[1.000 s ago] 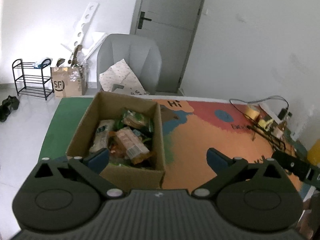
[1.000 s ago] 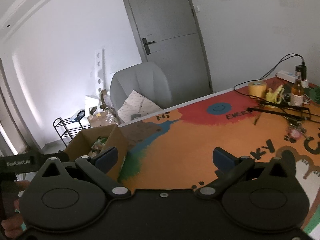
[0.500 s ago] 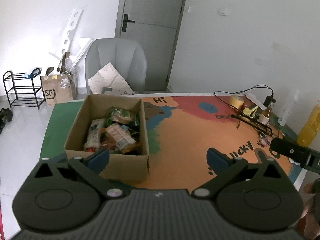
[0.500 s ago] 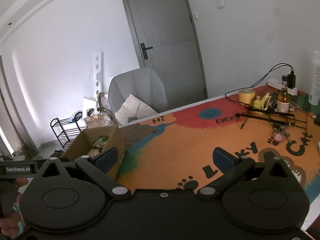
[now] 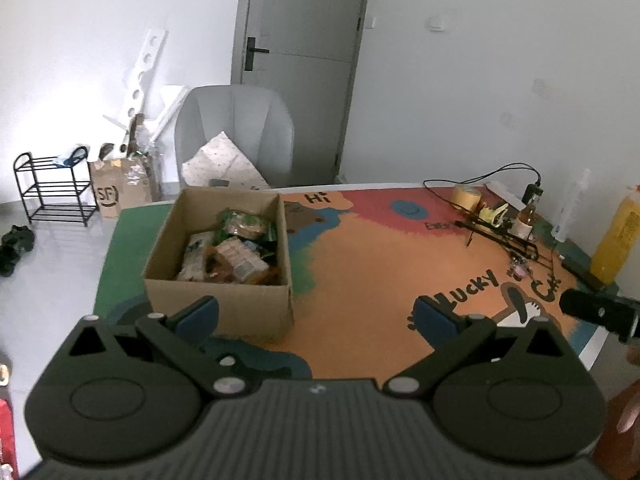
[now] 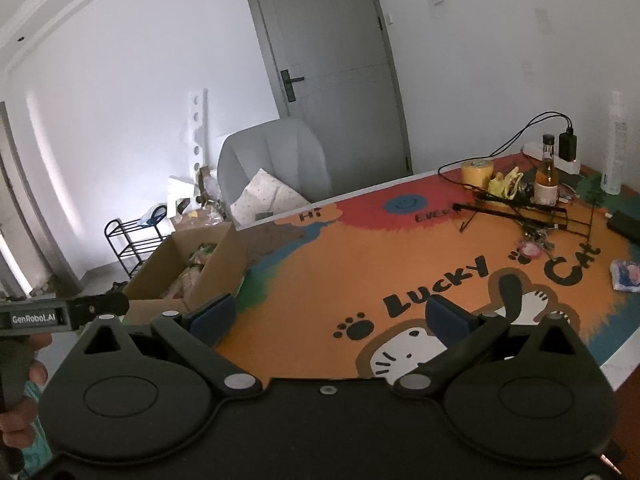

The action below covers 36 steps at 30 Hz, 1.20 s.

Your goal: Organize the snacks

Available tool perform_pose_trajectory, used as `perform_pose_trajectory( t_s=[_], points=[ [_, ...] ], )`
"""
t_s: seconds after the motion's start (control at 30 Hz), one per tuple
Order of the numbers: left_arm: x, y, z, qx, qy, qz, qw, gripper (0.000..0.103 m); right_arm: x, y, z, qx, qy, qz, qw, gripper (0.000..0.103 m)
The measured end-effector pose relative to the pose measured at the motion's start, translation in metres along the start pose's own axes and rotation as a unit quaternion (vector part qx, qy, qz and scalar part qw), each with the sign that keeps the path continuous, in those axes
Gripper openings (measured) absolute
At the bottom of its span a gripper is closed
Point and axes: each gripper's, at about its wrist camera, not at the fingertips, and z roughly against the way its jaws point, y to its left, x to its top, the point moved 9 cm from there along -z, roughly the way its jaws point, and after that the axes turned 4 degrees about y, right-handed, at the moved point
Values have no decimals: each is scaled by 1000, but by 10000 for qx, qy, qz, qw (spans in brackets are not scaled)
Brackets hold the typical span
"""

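Both grippers, left gripper [image 5: 316, 316] and right gripper [image 6: 328, 318], spread, empty; snacks [image 5: 232, 252] half-hidden in cardboard box [image 5: 224, 304].

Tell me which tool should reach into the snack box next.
Left, probably. The left tool faces the cardboard box of snacks directly, open and empty; the right tool sees it off to its left.

The box [image 5: 224, 300] is matt brown corrugated cardboard. Snack packets [image 5: 236, 252] inside it are glossy plastic film. The mat [image 5: 360, 264] beneath it looks matt.
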Motion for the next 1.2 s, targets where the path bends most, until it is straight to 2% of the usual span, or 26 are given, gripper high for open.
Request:
perform_pose_trajectory(
  t_s=[0.43,1.2],
  points=[
    [-12,8,37,162,-182,-6,9997,103,5,10,21,256,-76,82,9996,103],
    [-12,4,41,108,-225,-67,9997,103,3,18,24,297,14,176,9994,103]
  ],
)
